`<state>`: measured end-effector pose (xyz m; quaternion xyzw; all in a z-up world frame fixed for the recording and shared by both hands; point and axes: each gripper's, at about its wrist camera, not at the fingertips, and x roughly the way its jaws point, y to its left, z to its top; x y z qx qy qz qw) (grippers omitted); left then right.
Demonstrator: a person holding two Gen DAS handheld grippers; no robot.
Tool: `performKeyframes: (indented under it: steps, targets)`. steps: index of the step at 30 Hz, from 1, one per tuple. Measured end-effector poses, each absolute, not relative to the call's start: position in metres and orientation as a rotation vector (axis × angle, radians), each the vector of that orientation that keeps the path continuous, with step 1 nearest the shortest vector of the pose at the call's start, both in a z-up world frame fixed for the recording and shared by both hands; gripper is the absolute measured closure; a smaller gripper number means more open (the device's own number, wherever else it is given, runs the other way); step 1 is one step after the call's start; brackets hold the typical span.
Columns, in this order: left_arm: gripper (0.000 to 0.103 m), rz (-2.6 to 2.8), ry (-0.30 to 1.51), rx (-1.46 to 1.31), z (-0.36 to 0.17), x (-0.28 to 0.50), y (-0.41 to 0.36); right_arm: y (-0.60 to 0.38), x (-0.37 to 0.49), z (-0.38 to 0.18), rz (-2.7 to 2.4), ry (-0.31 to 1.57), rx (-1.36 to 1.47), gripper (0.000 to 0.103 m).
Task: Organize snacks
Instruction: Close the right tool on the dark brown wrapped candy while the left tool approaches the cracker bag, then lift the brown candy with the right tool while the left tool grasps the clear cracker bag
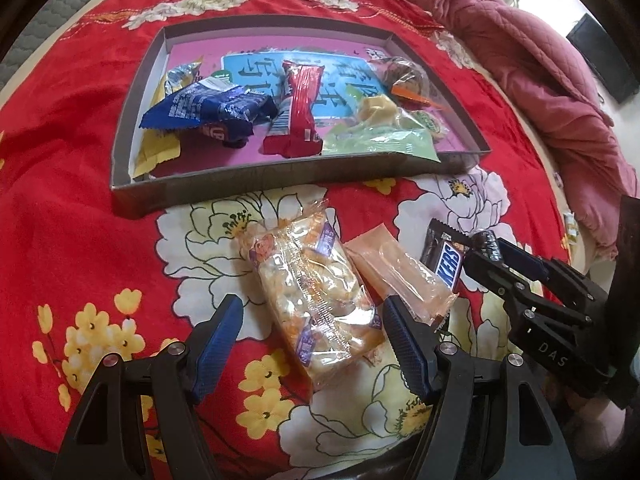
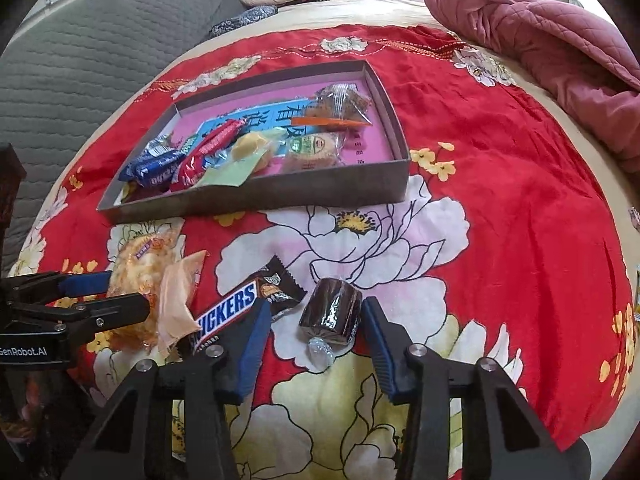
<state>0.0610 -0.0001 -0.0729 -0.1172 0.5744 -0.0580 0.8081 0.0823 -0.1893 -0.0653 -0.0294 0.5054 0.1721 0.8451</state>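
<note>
A shallow grey cardboard box [image 1: 256, 182] with a pink printed floor sits open on the red floral bedspread. Inside it lie a blue crinkled packet [image 1: 208, 110], a red wrapped bar [image 1: 298, 110], a pale green packet [image 1: 376, 140], a yellow pastry [image 1: 378, 108] and a clear-wrapped brown cake [image 1: 404, 74].

In front of the box, on the cloth, lie four loose snacks in a row: a clear bag of puffed rice crackers [image 1: 316, 296], a translucent orange wrapper [image 1: 400, 276] overlapping its side, a Snickers bar [image 2: 232, 306] lying diagonally, and a dark cylindrical sweet in clear film [image 2: 330, 312].
</note>
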Motion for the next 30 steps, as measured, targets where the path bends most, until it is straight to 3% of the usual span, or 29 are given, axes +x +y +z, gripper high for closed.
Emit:
performKeyframes:
  steps: [12,19,24,30]
  targets:
    - [0.029,-0.078,1.233,-0.288,-0.084,0.064,-0.001,-0.193,0.089,-0.076,0.343,1.066,-0.085,0.074]
    - [0.030,-0.067,1.231,-0.318,-0.088,0.065,0.003,-0.190,0.094,-0.080,0.350,1.051,-0.108,0.075]
    - [0.044,-0.077,1.228,-0.328,-0.088,0.065,0.002,-0.189,0.095,-0.079,0.353,1.038,-0.110,0.076]
    - [0.045,-0.085,1.215,-0.337,-0.087,0.065,0.004,-0.193,0.096,-0.077,0.361,1.027,-0.079,0.076]
